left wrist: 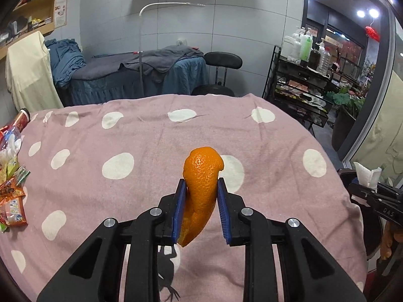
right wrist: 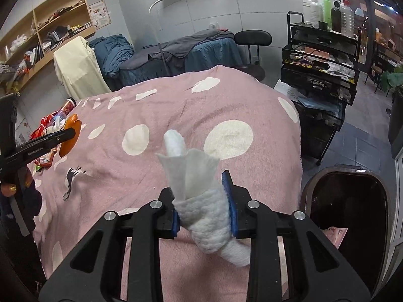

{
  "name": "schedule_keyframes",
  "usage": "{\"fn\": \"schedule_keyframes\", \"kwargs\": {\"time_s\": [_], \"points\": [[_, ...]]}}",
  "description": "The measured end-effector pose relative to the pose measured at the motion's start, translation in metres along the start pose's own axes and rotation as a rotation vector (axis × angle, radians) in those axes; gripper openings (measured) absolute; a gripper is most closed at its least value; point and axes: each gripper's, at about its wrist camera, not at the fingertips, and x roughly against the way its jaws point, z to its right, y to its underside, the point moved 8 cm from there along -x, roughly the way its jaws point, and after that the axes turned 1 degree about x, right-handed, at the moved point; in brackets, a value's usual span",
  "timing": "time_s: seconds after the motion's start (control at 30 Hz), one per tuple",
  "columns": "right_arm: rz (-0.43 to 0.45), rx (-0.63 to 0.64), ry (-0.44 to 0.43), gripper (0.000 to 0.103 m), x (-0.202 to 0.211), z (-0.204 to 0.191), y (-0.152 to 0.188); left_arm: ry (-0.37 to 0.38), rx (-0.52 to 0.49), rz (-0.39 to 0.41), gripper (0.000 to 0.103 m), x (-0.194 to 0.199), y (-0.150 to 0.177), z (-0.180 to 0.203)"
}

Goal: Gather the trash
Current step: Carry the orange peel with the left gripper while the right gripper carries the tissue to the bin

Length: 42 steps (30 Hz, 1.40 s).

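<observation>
An orange peel (left wrist: 200, 168) stands up between the blue pads of my left gripper (left wrist: 201, 184), which is shut on it above the pink dotted cloth (left wrist: 126, 136). A crumpled white tissue (right wrist: 201, 201) is clamped in my right gripper (right wrist: 199, 183), also lifted off the cloth. In the right wrist view the left gripper (right wrist: 66, 134) shows at the left edge with the peel (right wrist: 71, 138). In the left wrist view the right gripper (left wrist: 362, 188) and its tissue (left wrist: 366, 175) sit at the right edge.
A pile of snack wrappers (left wrist: 11, 191) and a red can (left wrist: 21, 120) lie at the cloth's left edge. A dark open bin (right wrist: 352, 201) stands on the floor at the right. A black trolley with bottles (right wrist: 322, 50) and a blue bed (right wrist: 176, 52) are behind.
</observation>
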Motion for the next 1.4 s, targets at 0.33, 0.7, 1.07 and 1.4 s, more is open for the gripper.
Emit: {"fn": "schedule_keyframes", "kwargs": {"time_s": [0.33,0.7,1.07,1.4], "points": [[0.024,-0.059,-0.019,0.030,0.031,0.012,0.025,0.089,-0.035,0.021,0.025,0.025,0.024,0.052],[0.052,-0.143,0.001,0.030,0.061,0.043,0.051,0.221,-0.053,0.006,0.025,0.038,0.049,0.121],[0.066,-0.252,0.074,0.030,0.079,0.093,0.074,0.324,-0.113,-0.028,0.025,0.035,0.063,0.183],[0.047,-0.379,0.194,0.030,0.076,0.156,0.094,0.375,-0.184,-0.061,0.025,0.027,0.071,0.229]]}}
